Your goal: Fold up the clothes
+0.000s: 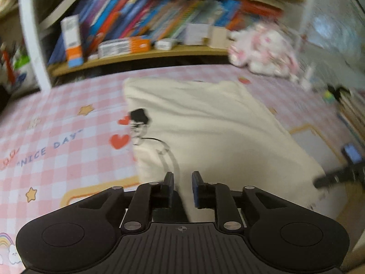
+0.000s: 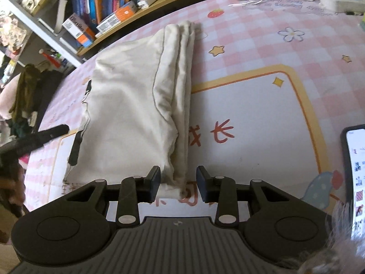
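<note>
The cream shirt (image 2: pixel 132 105) lies on the pink checked surface (image 2: pixel 262 45), in front of the bookshelf (image 1: pixel 141 29), already gathered into a long narrow stack: in the right wrist view several layers are doubled over along its right edge, and a dark seam line runs down the top panel. A printed figure shows at its left edge in the left wrist view. So the sideways folds look done; what seems left, as a judgement, is to bring one short end over the other and perhaps smooth the bundle, since the stack is long and its near end is a little bunched. The right tongs (image 2: pixel 178 180) stand partly open astride the near end of the stack, with the cloth between the pads but no pad clearly pressing on it. The left tongs (image 1: pixel 183 188) are also partly open, hanging over the near left part of the shirt and gripping nothing; that view is blurred. A phone (image 2: pixel 355 182) lies at the right edge, clear of the shirt, and a plush toy (image 1: pixel 262 50) sits at the far side.
</note>
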`<state>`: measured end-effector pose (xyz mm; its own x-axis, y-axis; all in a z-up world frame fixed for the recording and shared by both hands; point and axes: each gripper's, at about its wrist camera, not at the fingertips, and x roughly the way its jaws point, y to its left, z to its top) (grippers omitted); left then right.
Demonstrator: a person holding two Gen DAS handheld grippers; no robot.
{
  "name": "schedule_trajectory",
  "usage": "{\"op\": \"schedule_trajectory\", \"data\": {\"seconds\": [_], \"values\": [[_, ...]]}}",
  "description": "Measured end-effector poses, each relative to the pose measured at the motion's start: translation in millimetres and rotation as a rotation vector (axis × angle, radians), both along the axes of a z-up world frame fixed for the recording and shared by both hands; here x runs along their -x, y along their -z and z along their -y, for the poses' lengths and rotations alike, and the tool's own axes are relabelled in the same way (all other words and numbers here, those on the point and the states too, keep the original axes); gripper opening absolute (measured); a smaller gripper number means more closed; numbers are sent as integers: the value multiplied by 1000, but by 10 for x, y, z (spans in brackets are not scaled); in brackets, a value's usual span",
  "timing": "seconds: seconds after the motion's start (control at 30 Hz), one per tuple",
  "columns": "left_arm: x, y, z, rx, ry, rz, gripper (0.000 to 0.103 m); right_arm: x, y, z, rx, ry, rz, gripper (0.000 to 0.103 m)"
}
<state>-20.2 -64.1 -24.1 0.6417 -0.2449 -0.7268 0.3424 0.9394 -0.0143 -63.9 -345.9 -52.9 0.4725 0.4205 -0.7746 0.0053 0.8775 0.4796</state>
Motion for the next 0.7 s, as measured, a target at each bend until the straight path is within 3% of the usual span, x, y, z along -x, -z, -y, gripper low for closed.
{"op": "schedule_trajectory", "data": {"seconds": [0.1, 0.27, 0.33, 0.57, 0.7], "values": [[229, -20, 247, -74, 65, 66, 69, -28, 13, 13, -25, -31, -3, 33], [484, 71, 622, -188, 199, 89, 70, -18, -20, -120, 84, -143, 45, 23], [558, 139, 750, -246, 246, 96, 70, -2, -7, -126, 87, -172, 55, 13], [770, 344, 1065, -409, 344, 163, 69, -92, -109, 180, -178, -79, 23, 9], [794, 486, 1221, -536, 392, 219, 64, -136, -235, 211, -270, -51, 34, 8]]}}
